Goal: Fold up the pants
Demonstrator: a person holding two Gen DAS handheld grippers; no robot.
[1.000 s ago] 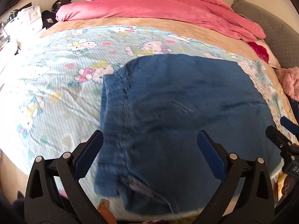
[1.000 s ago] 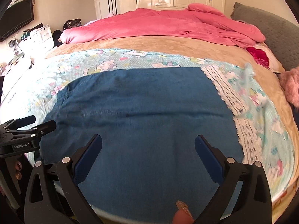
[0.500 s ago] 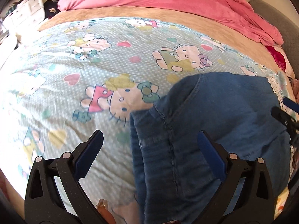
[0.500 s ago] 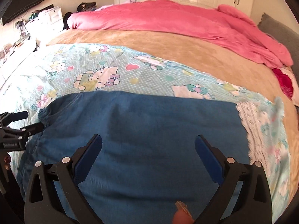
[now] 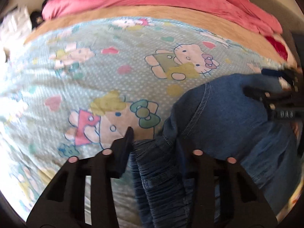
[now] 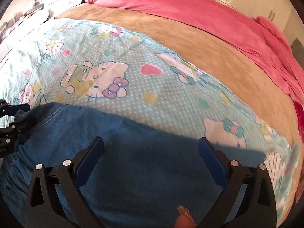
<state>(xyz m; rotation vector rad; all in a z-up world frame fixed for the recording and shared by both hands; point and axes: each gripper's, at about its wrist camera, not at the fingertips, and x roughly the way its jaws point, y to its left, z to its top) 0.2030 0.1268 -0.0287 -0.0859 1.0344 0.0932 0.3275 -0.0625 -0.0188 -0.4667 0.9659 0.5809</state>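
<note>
1. Left gripper (image 5: 152, 142): jaws closing, the gathered waistband (image 5: 161, 180) of the pants (image 5: 218, 117) bunched between them; whether the pads already bite, cannot tell.
2. Right gripper (image 6: 151, 152): spread wide, hovering over flat denim, nothing pinched.
3. Pants lie on the cartoon-print blanket (image 5: 123, 76) on the bed. In the right wrist view, long axis runs from 9 o'clock (waistband) toward 3 o'clock (far straight edge).
4. Key relation, judged: left gripper sits at the waistband end; right gripper is nearer the mid-leg, denim directly at its 6 o'clock.
</note>
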